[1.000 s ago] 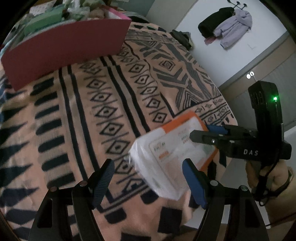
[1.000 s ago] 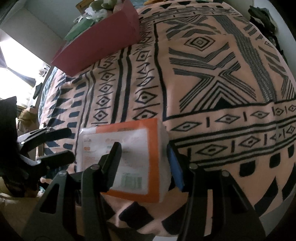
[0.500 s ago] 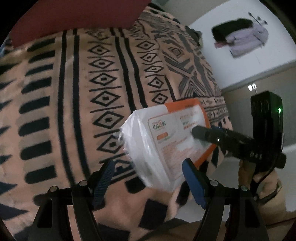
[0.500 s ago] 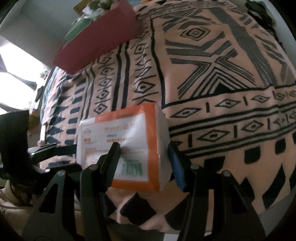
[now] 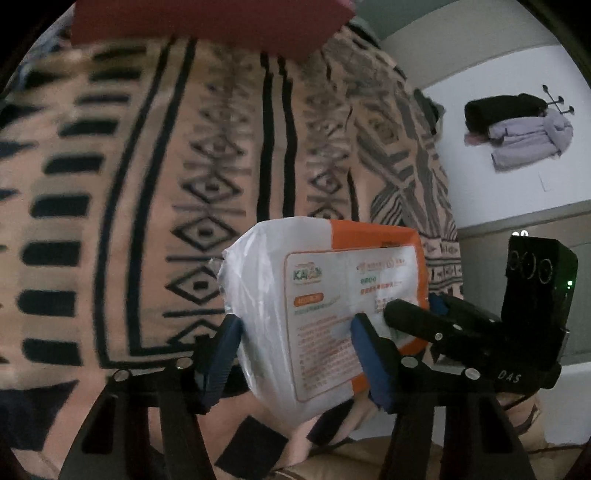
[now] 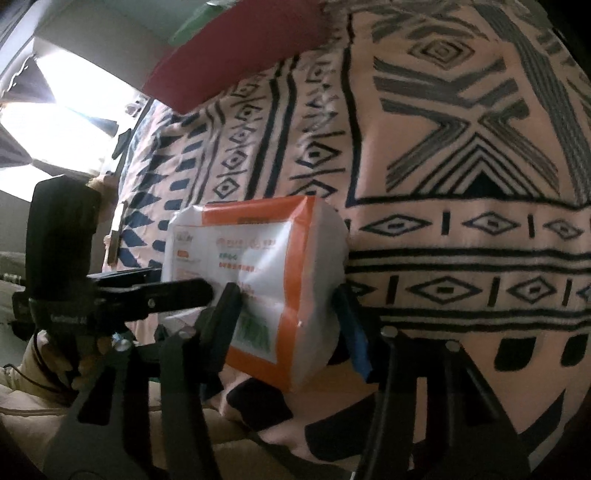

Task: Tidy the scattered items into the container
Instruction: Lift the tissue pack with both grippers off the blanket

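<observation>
A white and orange packet (image 5: 314,295) (image 6: 258,258) hangs just above the patterned bedspread (image 5: 147,184) near its front edge. My left gripper (image 5: 295,328) has its jaws closing on the packet's white end, with both blue pads against it. My right gripper (image 6: 286,299) is closing too and grips the orange-bordered end. Each gripper shows in the other's view: the right gripper (image 5: 417,308) on the right, the left gripper (image 6: 177,282) on the left. The red container (image 5: 207,26) (image 6: 236,55) stands at the far side of the bed, with green items showing above its rim.
The bedspread (image 6: 443,258) stretches from the packet to the container with nothing else lying on it. Coats (image 5: 517,129) hang on a white wall to the right. A bright window (image 6: 55,110) is at the left. A hand (image 6: 88,343) holds the left gripper.
My left gripper's jaws have come in from wide apart onto the packet's white end, and the gripper has rolled. The right gripper has kept its hold, and the packet now stands more upright.
</observation>
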`<move>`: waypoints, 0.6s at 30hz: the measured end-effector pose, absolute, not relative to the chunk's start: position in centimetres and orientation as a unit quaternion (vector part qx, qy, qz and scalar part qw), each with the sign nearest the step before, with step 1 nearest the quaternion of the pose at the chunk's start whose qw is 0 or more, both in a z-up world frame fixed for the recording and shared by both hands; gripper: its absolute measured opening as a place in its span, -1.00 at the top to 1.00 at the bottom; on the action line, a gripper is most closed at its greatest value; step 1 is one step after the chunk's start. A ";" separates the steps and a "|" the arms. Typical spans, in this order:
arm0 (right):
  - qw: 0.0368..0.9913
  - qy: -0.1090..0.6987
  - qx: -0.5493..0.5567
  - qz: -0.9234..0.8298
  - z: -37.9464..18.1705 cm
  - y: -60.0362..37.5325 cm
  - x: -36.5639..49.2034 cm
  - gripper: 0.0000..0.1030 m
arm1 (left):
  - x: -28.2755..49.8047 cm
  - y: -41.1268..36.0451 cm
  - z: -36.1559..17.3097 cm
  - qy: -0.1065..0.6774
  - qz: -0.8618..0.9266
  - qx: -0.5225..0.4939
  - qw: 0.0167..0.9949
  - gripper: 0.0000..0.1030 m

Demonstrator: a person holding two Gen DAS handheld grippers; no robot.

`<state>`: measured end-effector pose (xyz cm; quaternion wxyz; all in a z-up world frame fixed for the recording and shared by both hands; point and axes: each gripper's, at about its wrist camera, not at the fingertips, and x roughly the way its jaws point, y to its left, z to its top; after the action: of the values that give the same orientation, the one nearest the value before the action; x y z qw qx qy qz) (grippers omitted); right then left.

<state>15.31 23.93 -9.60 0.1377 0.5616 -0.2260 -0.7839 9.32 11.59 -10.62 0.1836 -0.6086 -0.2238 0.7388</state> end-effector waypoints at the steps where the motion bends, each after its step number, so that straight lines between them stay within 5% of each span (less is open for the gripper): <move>1: 0.142 -0.221 0.554 -0.790 -9.1 23.9 15.3 0.03 | 9.3 11.4 -9.9 -0.223 0.749 -0.597 0.180 -0.15; 10: 0.197 -0.076 0.460 -0.863 -4.3 19.6 11.4 0.10 | 8.0 7.9 -5.5 -0.171 0.847 -0.488 0.120 -0.18; 18: 0.250 0.000 0.480 -0.841 -6.8 16.4 12.7 0.10 | 10.9 7.4 -7.9 -0.152 0.828 -0.520 0.148 -0.20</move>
<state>12.69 16.41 -6.82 0.2502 0.4804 -0.0001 -0.8406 10.93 7.43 -7.88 0.1476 -0.5199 -0.1520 0.8275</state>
